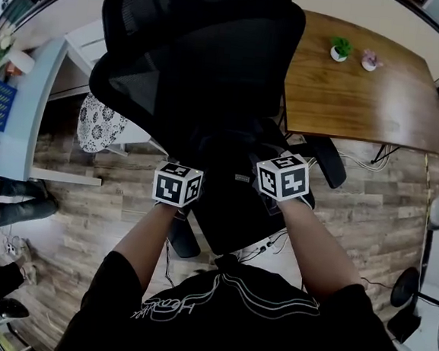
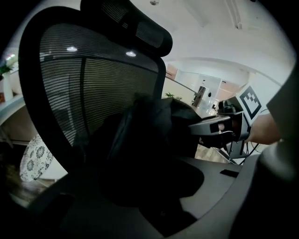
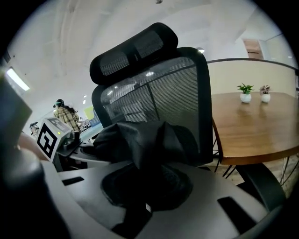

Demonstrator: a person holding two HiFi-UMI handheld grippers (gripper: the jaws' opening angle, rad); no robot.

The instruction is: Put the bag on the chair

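A black bag (image 3: 145,140) lies crumpled on the seat of a black mesh office chair (image 1: 199,54), against its backrest (image 3: 159,102). In the head view both grippers reach in over the seat (image 1: 235,210), one on each side of the bag (image 1: 233,155). My right gripper (image 3: 133,212) is shut on a fold of the bag's fabric, which runs down into the narrow gap between its jaws. My left gripper (image 2: 163,219) stands open a little, with dark bag (image 2: 145,140) cloth lying in the gap. Each gripper shows in the other's view: the right gripper (image 2: 219,128) and the left gripper (image 3: 65,137).
A brown wooden table (image 1: 364,92) with two small potted plants (image 1: 340,49) stands right of the chair. A white desk (image 1: 27,108) and a patterned cushion (image 1: 100,124) are at the left. Cables (image 1: 263,247) trail on the wood floor under the chair.
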